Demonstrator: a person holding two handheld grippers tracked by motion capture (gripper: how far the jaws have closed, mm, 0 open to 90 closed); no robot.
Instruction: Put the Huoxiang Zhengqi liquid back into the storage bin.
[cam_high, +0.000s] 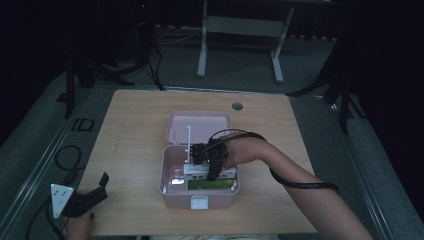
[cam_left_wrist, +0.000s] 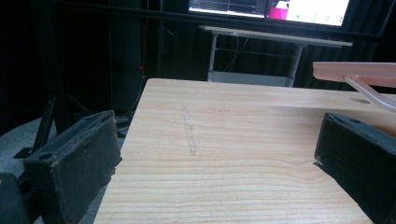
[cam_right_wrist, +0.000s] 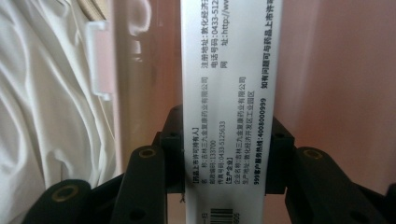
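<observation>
High view: R gripper (cam_high: 214, 172) reaches into pink case (cam_high: 170, 175) mid-surface (cam_high: 135, 125), jaws clamped on white box (cam_right_wrist: 229, 93), prob. medicine. L gripper (cam_high: 95, 192) rests at front-left corner, jaws apart, holding nothing.

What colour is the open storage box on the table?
Pale pink; the storage box shows best in the high view.

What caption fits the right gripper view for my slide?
Right claw shut on a white printed medicine carton inside the open pink plastic box.
</observation>
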